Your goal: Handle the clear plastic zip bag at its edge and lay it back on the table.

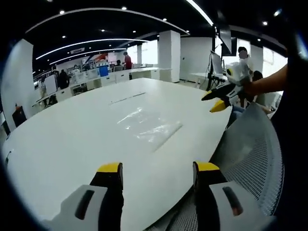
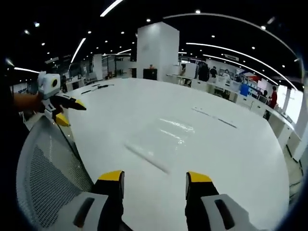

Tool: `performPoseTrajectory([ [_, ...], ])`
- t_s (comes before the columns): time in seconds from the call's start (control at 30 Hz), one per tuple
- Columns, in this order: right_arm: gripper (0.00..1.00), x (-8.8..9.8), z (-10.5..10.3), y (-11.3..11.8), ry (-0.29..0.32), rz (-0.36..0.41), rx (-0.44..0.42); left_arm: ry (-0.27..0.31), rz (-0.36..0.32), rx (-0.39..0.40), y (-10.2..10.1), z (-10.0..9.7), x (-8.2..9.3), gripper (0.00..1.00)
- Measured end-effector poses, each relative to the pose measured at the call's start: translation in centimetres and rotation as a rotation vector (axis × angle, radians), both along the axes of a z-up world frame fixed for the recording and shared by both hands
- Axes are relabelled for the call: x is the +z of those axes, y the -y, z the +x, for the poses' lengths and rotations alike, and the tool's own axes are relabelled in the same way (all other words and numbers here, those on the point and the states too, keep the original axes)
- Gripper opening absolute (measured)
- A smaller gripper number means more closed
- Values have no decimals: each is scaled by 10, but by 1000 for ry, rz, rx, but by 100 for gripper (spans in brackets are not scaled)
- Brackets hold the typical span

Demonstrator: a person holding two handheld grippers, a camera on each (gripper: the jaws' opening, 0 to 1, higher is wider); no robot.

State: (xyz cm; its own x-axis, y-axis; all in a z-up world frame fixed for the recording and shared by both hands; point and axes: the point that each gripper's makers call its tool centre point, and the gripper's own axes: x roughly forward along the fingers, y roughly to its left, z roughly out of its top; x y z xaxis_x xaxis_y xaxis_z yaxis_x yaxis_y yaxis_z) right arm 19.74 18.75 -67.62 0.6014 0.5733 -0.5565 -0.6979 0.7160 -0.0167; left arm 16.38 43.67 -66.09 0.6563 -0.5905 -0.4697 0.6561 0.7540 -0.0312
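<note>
A: Item one, the clear plastic zip bag (image 1: 150, 126)?
B: Lying flat on the white desk (image 1: 72, 139), near the desk's middle, touched by neither gripper. In the right gripper view the bag (image 2: 166, 134) shows glare and a blurred strip along the edge nearest the camera.

A: Item two, left gripper (image 1: 159, 168)?
B: Jaws apart, yellow-tipped, nothing between them, held over the desk's near rim, well apart from the bag. From the right gripper view the same gripper (image 2: 67, 111) appears beyond the desk's left edge, held by a hand, its jaws apart there too.

A: Item three, right gripper (image 2: 155, 177)?
B: Jaws apart, empty, above the desk's near rim, the bag ahead of it. In the left gripper view it (image 1: 217, 98) sits off the desk's right edge, gripped by a bare forearm's hand.

A: Other stock?
B: A grey mesh chair back (image 1: 255, 154) just beside the desk's rim; also seen (image 2: 48, 178) in the right gripper view. A white pillar (image 2: 158, 50) beyond the desk's far side.
</note>
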Motion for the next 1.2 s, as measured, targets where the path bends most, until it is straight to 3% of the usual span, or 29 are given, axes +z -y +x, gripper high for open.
performPoseTrajectory([
  [0.33, 73, 7, -17, 1, 19, 32, -20, 37, -35, 2, 1, -3, 12, 62],
  [0.6, 86, 6, -24, 6, 25, 68, -37, 38, -44, -5, 3, -4, 14, 70],
  [0.77, 92, 5, -28, 11, 31, 104, -52, 50, -29, -10, 3, -5, 15, 75],
  [1.2, 100, -2, -35, 18, 28, 96, -63, 65, -28, 22, -6, -3, 12, 90],
])
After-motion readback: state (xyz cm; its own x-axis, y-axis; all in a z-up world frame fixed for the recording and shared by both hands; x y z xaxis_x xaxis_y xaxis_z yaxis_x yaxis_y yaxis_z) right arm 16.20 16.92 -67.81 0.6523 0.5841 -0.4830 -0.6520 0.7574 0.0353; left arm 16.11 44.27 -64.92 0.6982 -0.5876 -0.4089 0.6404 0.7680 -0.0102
